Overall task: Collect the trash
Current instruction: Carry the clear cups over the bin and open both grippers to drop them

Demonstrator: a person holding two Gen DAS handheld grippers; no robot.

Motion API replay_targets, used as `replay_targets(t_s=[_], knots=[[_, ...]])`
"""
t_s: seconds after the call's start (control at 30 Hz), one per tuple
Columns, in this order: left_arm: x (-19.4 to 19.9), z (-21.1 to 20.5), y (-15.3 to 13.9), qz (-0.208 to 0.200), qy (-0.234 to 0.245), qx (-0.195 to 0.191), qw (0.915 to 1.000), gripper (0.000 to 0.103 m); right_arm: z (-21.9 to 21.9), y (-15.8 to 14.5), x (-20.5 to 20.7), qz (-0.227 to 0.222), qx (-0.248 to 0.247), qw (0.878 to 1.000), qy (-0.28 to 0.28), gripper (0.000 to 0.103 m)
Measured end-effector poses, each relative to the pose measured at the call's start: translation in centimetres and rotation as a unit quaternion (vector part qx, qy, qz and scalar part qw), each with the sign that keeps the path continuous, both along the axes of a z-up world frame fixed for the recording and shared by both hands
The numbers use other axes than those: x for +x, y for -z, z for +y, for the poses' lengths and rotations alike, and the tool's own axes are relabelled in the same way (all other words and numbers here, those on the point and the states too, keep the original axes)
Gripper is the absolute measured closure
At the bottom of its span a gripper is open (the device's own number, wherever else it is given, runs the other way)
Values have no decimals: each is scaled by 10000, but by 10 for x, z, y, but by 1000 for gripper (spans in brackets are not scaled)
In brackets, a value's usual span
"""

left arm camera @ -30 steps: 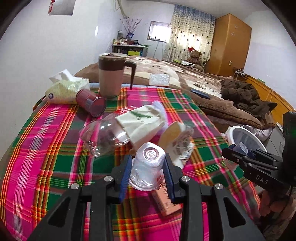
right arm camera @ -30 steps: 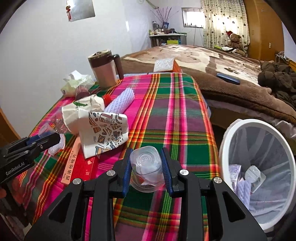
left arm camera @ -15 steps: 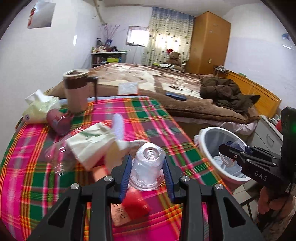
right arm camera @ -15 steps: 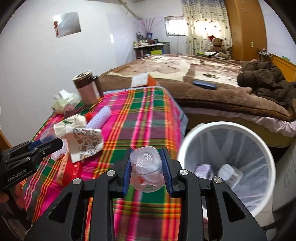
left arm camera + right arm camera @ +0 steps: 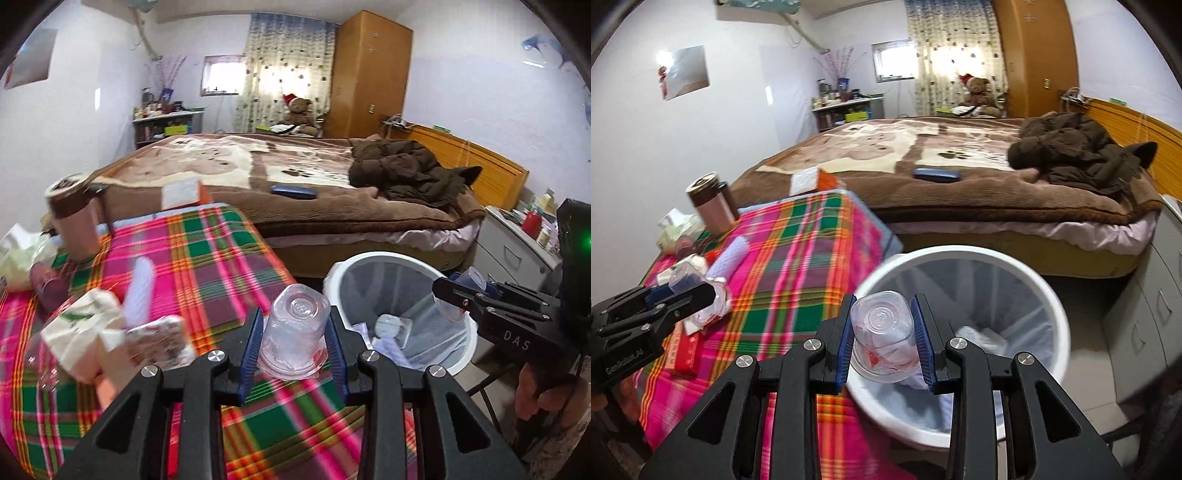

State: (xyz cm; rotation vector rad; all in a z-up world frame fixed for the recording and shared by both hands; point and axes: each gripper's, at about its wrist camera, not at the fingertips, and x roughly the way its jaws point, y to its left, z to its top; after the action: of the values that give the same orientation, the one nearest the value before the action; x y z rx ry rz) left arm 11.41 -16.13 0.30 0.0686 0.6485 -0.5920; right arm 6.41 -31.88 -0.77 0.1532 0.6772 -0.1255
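The left claw (image 5: 294, 345) grips a clear plastic cup (image 5: 295, 334) upside down above the plaid tablecloth (image 5: 218, 258). The right claw (image 5: 882, 341) pinches a second cup (image 5: 882, 341) (scraps inside) over the near rim of the white bin (image 5: 1049, 295) ahead of it.

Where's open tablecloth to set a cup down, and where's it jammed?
Free: the plaid tablecloth from the white ridged roll across to the edge by the white trash bin, and back to the corner by the bed. Crowded: the far-left side, where the brown mug, tissue pack, crumpled wrappers and red box cluster.
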Motion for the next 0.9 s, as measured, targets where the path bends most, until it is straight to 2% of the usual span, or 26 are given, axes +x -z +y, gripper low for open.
replay_targets(t_s=[0.43, 0.9], knots=[[1, -79, 1, 0, 677, 72, 9977, 68, -48, 10, -2, 223, -13, 9982, 548, 71], [10, -114, 21, 275, 903, 249, 9952, 67, -67, 27, 5, 577, 5, 9964, 624, 71]])
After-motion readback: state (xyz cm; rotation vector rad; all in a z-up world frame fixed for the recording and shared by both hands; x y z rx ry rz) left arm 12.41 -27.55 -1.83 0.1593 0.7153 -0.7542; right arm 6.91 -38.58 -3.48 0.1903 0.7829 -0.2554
